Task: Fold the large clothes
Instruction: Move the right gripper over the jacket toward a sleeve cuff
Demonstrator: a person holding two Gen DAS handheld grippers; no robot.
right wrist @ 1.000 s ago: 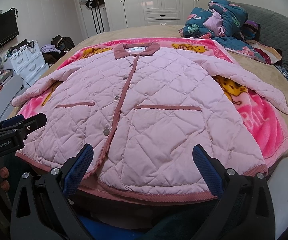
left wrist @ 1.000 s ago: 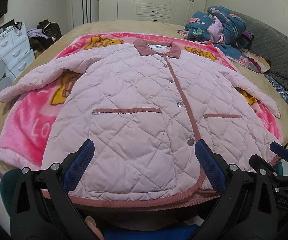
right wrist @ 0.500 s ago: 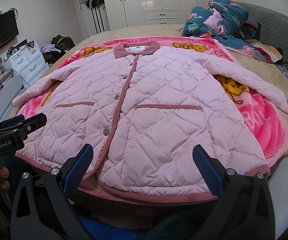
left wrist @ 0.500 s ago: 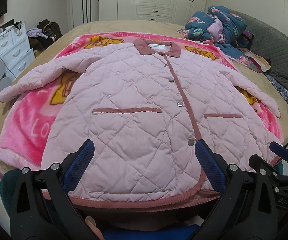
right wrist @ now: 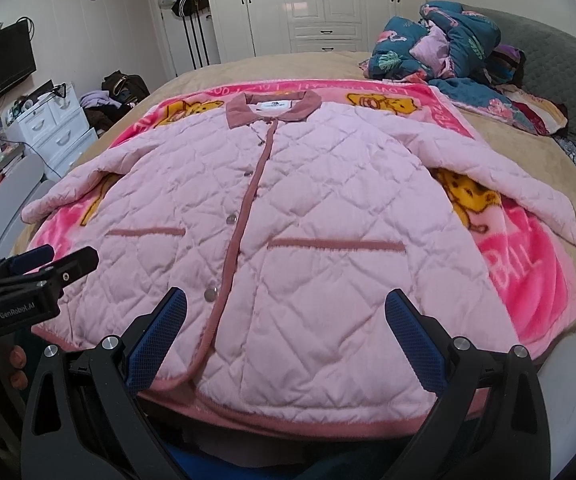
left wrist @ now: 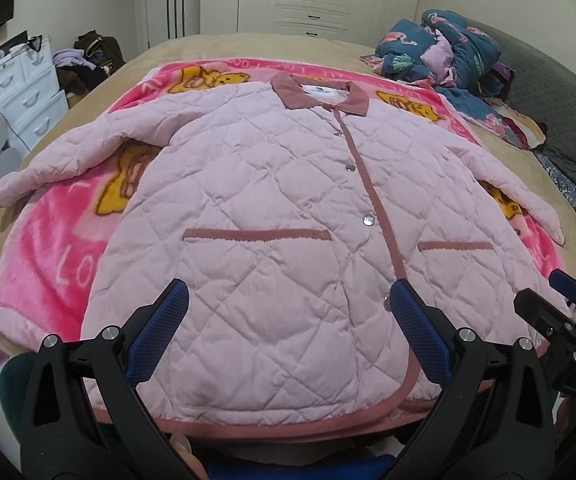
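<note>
Quilted pink jacket with a dusty-rose collar lies flat and buttoned, sleeves spread, on a bright pink cartoon blanket covering the tan bed. In the left wrist view, a heap of teal patterned bedding sits beyond its far right shoulder; the left claw hangs released above the hem, gripping nothing. In the right wrist view, white drawers stand left of the bed, and the right claw is likewise spread wide over the hem, empty.
</note>
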